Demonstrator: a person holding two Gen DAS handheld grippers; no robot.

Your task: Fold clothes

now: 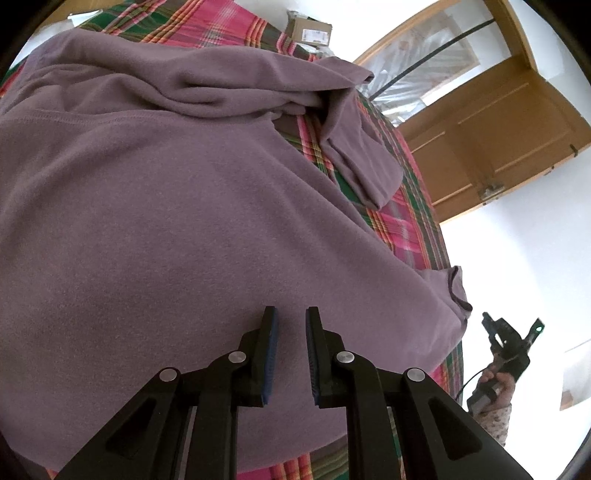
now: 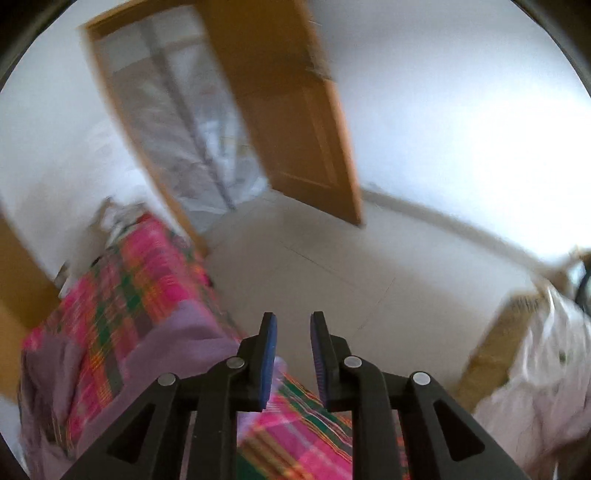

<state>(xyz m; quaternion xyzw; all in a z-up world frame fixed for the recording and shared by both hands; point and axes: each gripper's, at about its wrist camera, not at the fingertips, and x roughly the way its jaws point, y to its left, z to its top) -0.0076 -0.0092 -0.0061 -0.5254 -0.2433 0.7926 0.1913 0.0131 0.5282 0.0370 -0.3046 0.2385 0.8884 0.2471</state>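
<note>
A mauve fleece top (image 1: pixel 155 206) lies spread over a pink and green plaid bedspread (image 1: pixel 406 221), with one sleeve (image 1: pixel 354 147) bent across the cover at the right. My left gripper (image 1: pixel 291 314) hovers just above the garment's lower body, open, with nothing between its blue pads. In the right wrist view my right gripper (image 2: pixel 293 319) is open and empty, held off the bed's edge over the floor; the top (image 2: pixel 177 343) shows blurred at lower left. The right gripper (image 1: pixel 496 334) also appears in the left wrist view at the far right, in a hand.
A cardboard box (image 1: pixel 310 29) sits at the bed's far end. A wooden door (image 2: pixel 306 122) stands open onto pale floor (image 2: pixel 332 266) beside the bed. A white bag (image 2: pixel 543 376) and a brown box (image 2: pixel 495 350) stand at the right.
</note>
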